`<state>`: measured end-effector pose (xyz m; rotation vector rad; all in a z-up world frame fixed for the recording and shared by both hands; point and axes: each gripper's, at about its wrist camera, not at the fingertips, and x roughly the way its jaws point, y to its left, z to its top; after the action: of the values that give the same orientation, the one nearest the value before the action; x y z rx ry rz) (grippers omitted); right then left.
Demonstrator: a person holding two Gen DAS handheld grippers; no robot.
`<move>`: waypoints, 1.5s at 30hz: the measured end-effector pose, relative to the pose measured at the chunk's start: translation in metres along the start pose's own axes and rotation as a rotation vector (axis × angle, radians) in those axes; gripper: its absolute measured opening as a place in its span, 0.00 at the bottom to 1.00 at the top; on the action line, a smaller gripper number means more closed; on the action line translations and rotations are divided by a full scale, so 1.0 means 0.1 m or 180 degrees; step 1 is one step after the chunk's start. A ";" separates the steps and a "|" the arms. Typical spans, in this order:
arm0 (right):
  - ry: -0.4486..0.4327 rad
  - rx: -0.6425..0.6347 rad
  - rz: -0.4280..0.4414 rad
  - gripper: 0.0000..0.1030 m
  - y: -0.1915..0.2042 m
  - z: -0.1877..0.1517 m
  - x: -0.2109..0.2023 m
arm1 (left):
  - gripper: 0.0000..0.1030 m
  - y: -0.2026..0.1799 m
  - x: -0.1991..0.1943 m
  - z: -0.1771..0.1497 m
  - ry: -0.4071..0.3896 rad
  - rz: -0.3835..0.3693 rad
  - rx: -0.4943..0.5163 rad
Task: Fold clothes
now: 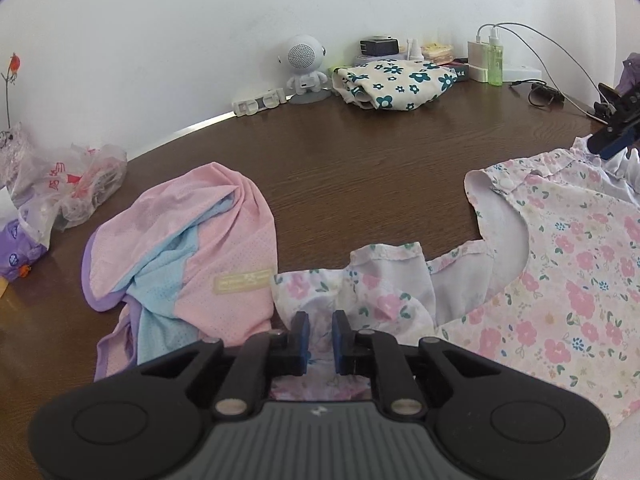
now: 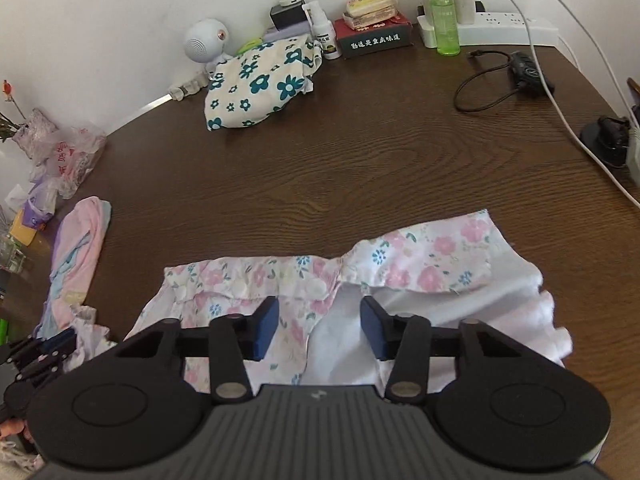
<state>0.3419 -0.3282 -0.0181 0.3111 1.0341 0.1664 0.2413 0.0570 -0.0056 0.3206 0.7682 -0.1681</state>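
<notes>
A pink-flowered white garment (image 1: 560,272) lies spread on the dark wooden table (image 1: 360,160); it also shows in the right wrist view (image 2: 420,264). My left gripper (image 1: 320,336) hovers over its bunched sleeve (image 1: 360,292), jaws narrowly apart with cloth showing between them; I cannot tell whether they pinch it. My right gripper (image 2: 318,328) is open above the garment's collar edge, nothing between its pads. The right gripper also shows in the left wrist view (image 1: 612,136) at the far right. The left gripper shows at the lower left of the right wrist view (image 2: 44,352).
A crumpled pink, blue and purple garment (image 1: 180,248) lies left of the floral one. A folded cream garment with teal flowers (image 1: 392,80) sits at the back. A white speaker figure (image 1: 304,68), bottles, boxes, power strip (image 2: 504,28), cables and plastic bags (image 1: 68,184) line the edges.
</notes>
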 end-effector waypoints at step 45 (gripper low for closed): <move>0.0057 -0.0426 0.0116 0.14 0.20 -0.84 -0.28 | 0.18 0.11 0.14 0.10 -0.0025 -0.0015 -0.0129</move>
<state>0.2555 -0.3022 -0.0282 0.2074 1.0301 0.2703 0.2608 0.0631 -0.0059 0.2797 0.7638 -0.1579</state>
